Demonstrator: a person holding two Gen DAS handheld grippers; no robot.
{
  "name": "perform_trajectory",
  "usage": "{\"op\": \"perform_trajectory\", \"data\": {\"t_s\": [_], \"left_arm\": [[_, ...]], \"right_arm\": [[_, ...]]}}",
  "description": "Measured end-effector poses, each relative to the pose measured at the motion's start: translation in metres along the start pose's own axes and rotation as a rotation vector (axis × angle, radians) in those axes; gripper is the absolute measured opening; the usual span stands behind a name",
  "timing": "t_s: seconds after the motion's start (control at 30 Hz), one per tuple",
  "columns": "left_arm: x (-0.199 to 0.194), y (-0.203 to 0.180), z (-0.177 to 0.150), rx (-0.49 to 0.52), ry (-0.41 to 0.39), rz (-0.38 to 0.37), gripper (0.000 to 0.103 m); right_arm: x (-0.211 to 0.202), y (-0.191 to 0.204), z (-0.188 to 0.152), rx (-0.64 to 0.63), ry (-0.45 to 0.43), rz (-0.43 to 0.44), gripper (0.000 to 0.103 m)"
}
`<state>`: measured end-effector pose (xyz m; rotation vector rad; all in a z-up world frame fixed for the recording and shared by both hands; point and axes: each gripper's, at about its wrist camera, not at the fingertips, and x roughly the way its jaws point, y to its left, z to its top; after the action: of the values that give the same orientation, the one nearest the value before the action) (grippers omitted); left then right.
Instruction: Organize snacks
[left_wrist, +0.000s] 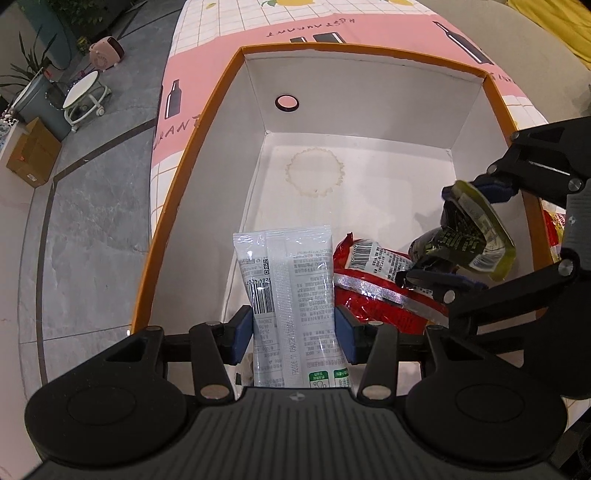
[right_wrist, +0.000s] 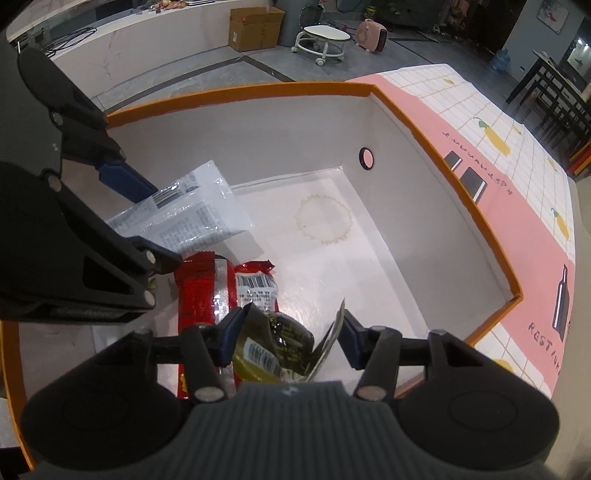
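An orange-rimmed box (left_wrist: 207, 122) with a white inside sits on a pink and white tablecloth. My left gripper (left_wrist: 293, 330) is shut on a silver-white snack packet (left_wrist: 291, 295) and holds it inside the box near the left wall. My right gripper (right_wrist: 286, 334) is shut on a dark green and yellow snack packet (right_wrist: 273, 350) and holds it inside the box at the right; it also shows in the left wrist view (left_wrist: 472, 236). A red snack packet (left_wrist: 373, 284) lies on the box floor between them, also seen in the right wrist view (right_wrist: 210, 291).
The box floor (left_wrist: 369, 192) has a round stain, and a small round hole (left_wrist: 287, 102) is in the far wall. The tablecloth (right_wrist: 517, 206) surrounds the box. On the room floor stand a white stool (right_wrist: 321, 38), a cardboard box (right_wrist: 255, 27) and a pink heater (right_wrist: 373, 35).
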<state>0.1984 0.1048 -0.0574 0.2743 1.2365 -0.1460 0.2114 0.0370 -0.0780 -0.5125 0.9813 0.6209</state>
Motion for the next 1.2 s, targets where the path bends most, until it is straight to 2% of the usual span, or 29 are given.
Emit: {"op": "perform_trajectory", "data": {"t_s": [0.1, 0.2, 0.27, 0.4, 0.57, 0.7, 0.83, 0.97, 1.1, 1.2], "left_arm": [[-0.001, 0.001, 0.000, -0.004, 0.005, 0.000, 0.059], [-0.008, 0.000, -0.001, 0.002, 0.008, 0.002, 0.062], [-0.016, 0.001, 0.000, 0.000, -0.008, 0.011, 0.070], [-0.043, 0.001, 0.001, -0.028, -0.070, 0.014, 0.072], [-0.080, -0.012, 0.002, -0.057, -0.193, 0.046, 0.072], [-0.111, -0.029, 0.000, -0.092, -0.286, 0.044, 0.072], [-0.133, -0.045, -0.006, -0.099, -0.334, 0.037, 0.072], [-0.147, -0.059, -0.016, -0.123, -0.373, 0.031, 0.072], [-0.150, -0.080, -0.025, -0.164, -0.402, -0.015, 0.072], [-0.147, -0.102, -0.032, -0.183, -0.392, -0.077, 0.072]], "right_arm": [[-0.003, 0.000, 0.001, 0.003, -0.001, -0.008, 0.061], [-0.010, -0.002, 0.001, 0.010, -0.011, -0.043, 0.074], [-0.017, -0.006, 0.001, 0.019, -0.031, -0.053, 0.078], [-0.039, -0.015, -0.001, 0.065, -0.076, -0.053, 0.081], [-0.077, -0.028, -0.013, 0.153, -0.185, -0.079, 0.081], [-0.109, -0.040, -0.034, 0.251, -0.282, -0.082, 0.081], [-0.134, -0.050, -0.061, 0.360, -0.329, -0.051, 0.081], [-0.152, -0.053, -0.091, 0.427, -0.370, -0.087, 0.081], [-0.162, -0.058, -0.130, 0.515, -0.375, -0.115, 0.081], [-0.163, -0.060, -0.155, 0.565, -0.365, -0.131, 0.081]]}}
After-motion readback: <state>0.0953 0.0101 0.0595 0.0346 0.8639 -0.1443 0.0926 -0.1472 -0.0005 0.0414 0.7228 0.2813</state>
